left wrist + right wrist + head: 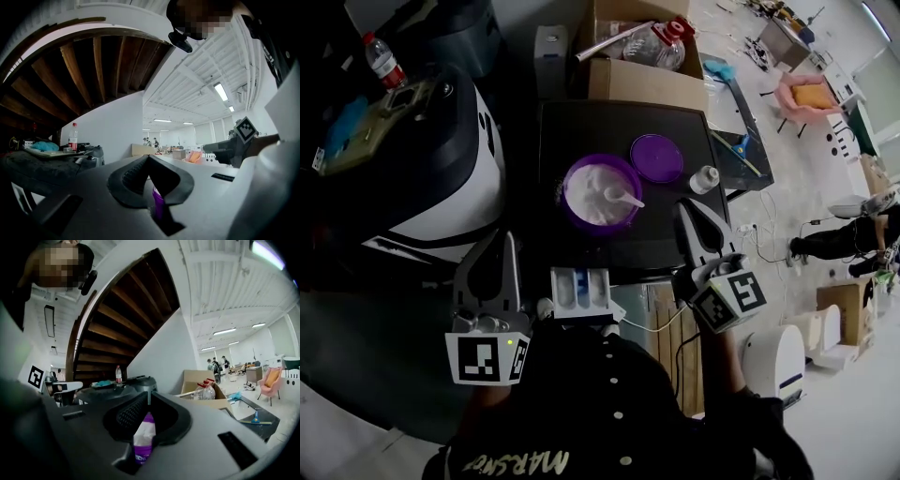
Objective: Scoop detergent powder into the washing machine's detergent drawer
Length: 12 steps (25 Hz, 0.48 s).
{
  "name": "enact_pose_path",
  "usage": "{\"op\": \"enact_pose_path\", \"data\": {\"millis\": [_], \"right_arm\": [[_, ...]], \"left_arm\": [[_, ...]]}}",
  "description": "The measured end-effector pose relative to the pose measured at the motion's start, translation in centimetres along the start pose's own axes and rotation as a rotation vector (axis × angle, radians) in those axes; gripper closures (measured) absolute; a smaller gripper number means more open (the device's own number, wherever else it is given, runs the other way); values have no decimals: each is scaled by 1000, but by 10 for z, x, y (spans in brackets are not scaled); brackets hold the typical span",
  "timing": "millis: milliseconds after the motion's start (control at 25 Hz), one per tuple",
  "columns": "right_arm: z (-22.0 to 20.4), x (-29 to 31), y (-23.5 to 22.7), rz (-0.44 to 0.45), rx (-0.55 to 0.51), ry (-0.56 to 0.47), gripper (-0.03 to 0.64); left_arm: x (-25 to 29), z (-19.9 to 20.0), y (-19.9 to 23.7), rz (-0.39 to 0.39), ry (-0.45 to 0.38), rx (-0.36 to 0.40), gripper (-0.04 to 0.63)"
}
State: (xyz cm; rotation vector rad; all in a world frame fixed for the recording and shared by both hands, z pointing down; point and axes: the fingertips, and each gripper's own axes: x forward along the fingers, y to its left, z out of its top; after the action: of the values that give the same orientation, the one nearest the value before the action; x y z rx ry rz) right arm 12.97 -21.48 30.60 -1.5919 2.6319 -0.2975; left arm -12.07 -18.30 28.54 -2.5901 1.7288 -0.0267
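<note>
A purple tub (pixel 602 192) of white detergent powder stands open on the washing machine's dark top (pixel 581 127), with a white scoop (pixel 623 198) lying in the powder. Its purple lid (pixel 656 157) lies behind it to the right. The white detergent drawer (pixel 581 289) is pulled out at the front edge. My left gripper (pixel 508 236) hovers left of the drawer, jaws together and empty. My right gripper (pixel 684 208) is to the right of the tub, shut on nothing. Below the closed jaws, the tub (pixel 157 204) shows in the left gripper view and the tub (pixel 143 439) in the right gripper view.
A small white bottle (pixel 704 178) stands right of the lid. A cardboard box (pixel 642 66) with plastic bottles sits behind the machine. A bulky white and black appliance (pixel 441 159) fills the left side, with a water bottle (pixel 382 61) on it.
</note>
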Motion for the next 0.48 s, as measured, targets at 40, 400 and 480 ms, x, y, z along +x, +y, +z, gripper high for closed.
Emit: {"op": "enact_pose_path", "data": {"millis": [40,400,480], "right_arm": [[10,-7,-2,-17,-15,-32,577],[64,-44,-3,-97,-119,-200,586],[59,-49,-6,-109,-94,-216,588]], "left_arm": [[-1,2,1,4,-5,4,588],[-9,25,10,43,-50,37,588],[-10,29,11,48,-57,40,589]]}}
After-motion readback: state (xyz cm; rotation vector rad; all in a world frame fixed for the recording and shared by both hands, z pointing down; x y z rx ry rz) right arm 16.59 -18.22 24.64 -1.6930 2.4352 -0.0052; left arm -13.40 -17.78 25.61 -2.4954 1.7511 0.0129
